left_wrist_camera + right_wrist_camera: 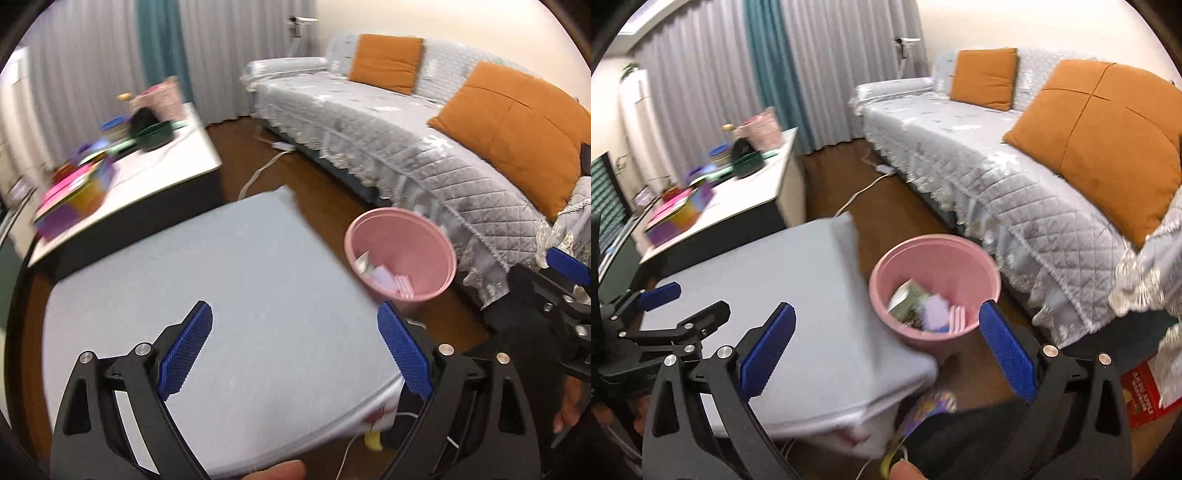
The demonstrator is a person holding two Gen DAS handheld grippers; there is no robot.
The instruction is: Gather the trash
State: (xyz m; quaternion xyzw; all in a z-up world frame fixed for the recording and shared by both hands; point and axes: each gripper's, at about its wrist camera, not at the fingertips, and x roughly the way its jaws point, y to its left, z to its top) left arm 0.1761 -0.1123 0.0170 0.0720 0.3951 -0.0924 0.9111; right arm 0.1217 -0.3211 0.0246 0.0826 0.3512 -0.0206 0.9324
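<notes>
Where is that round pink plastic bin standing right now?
The round pink plastic bin stands on the brown wooden floor, between the light blue cloth-covered table on its left and the grey quilted sofa on its right.

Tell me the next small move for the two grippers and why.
Probably swing both toward the cluttered white table to look for more trash. The left gripper and right gripper both stand open with nothing between the pads, the pink bin already holds scraps, and the grey-covered table beneath them shows nothing left on it.
</notes>
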